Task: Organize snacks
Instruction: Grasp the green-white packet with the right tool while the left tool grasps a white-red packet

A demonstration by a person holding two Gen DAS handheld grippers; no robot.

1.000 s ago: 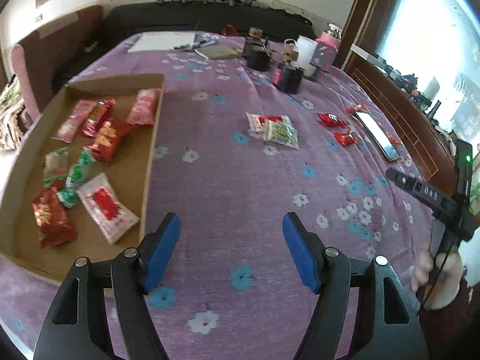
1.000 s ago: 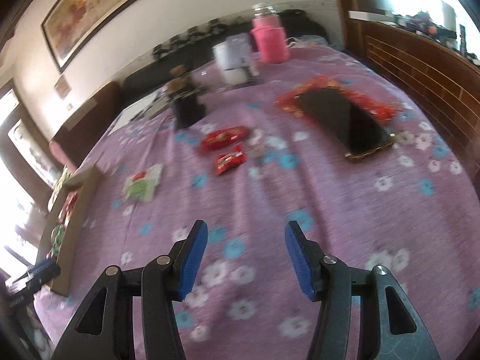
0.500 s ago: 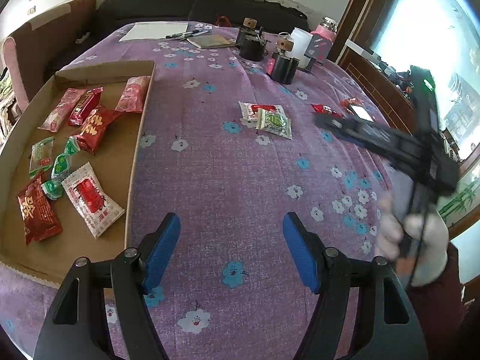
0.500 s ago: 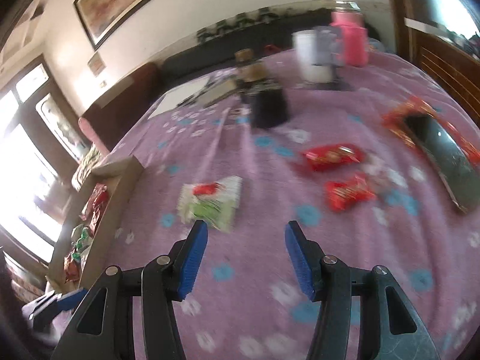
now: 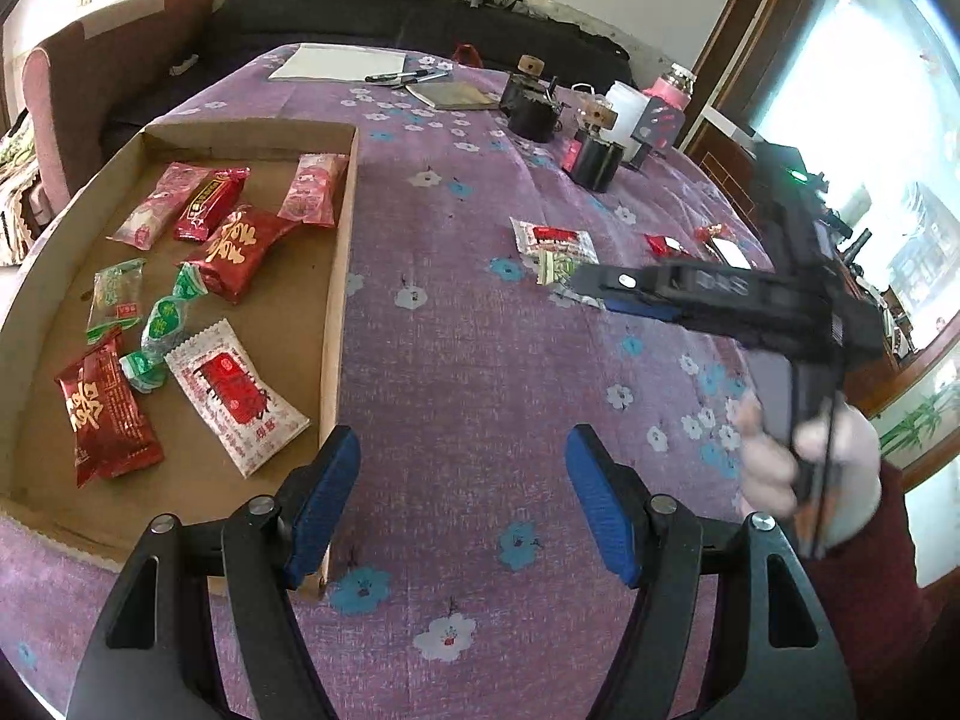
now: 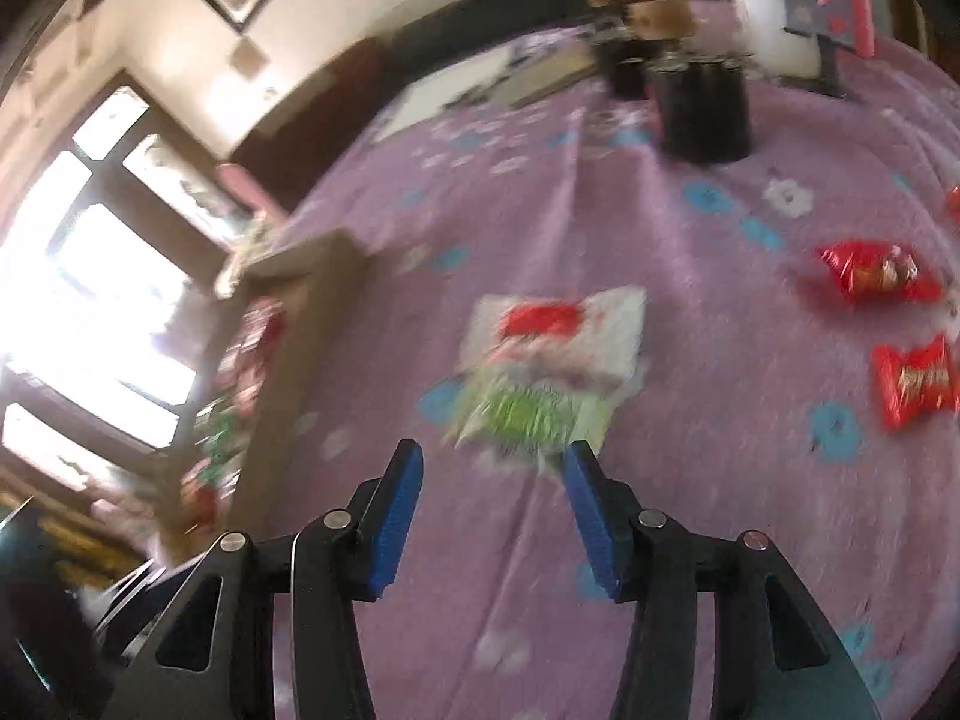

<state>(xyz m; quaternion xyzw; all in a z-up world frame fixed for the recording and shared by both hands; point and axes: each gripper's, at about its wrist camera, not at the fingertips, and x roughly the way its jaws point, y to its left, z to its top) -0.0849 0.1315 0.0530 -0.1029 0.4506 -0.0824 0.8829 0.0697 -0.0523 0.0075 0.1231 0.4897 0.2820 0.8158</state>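
Both grippers held wide over the purple floral cloth (image 5: 480, 330), nothing in either.

Cardboard tray (image 5: 336, 300) at 9 o'clock in the left view, holding red, pink, green and white snack packets. Left gripper (image 5: 462, 498) hovers at 6 o'clock beside the tray's near corner, fingers spread wide. Right gripper (image 6: 489, 516) spread wide too, tips just short of the green packet (image 6: 528, 414), which overlaps the white-and-red packet (image 6: 558, 330) at centre. Two small red packets (image 6: 915, 381) lie at 3 o'clock.
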